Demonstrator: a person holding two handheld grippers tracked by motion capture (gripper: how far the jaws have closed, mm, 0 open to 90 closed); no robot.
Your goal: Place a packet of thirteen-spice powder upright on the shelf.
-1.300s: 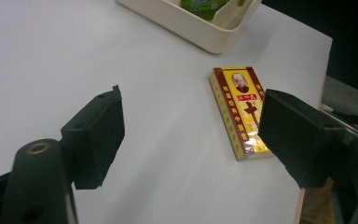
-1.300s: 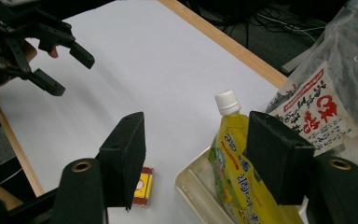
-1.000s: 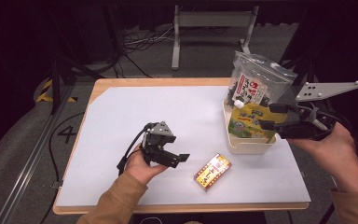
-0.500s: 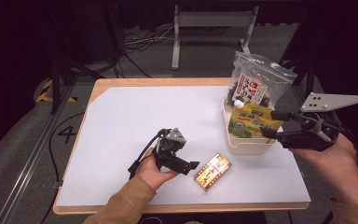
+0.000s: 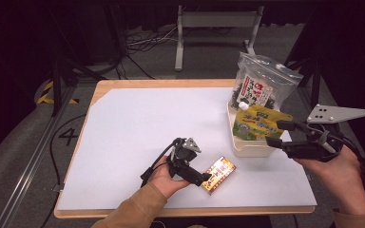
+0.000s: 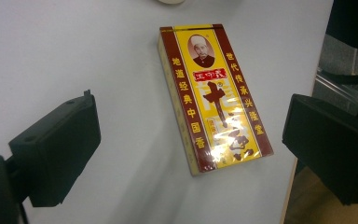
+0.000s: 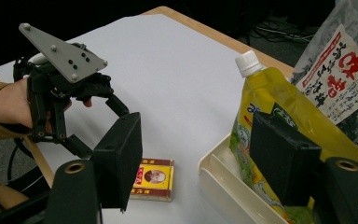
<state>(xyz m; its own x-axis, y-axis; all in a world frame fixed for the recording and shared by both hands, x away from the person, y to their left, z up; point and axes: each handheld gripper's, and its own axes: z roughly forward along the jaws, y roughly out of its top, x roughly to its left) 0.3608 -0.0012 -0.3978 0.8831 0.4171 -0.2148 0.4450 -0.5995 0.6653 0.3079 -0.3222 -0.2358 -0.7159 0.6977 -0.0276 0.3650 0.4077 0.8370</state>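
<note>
1. Flat rectangular yellow-and-maroon cardboard box (image 5: 218, 174), wrapped in clear film, lay face up on the white worktop (image 5: 138, 123) near the front edge, right of centre, well apart from the tray.
2. Left gripper (image 5: 208, 178) was lowered over the box; jaws stood wide apart, having just been opening, one on each side of the box in the left gripper view (image 6: 216, 95), pads touching neither long side.
3. Right gripper (image 5: 276, 133) hovered at the front right corner of the cream plastic tray (image 5: 252, 148); jaws stood partly apart, clamped on nothing.
4. Yellow-green soft spouted pouch with white cap (image 7: 265, 112) and clear zip bag of dark dried contents (image 5: 261, 88) stood upright in the tray by the right edge of the worktop.
5. Handling, as judged: box probably light and fairly stiff; glossy film likely slippery; thin walls liable to dent under hard squeezing.
6. Best hold, as judged: across the two long narrow sides near mid-length, pads square to the edges and low against the worktop, with moderate pressure.
</note>
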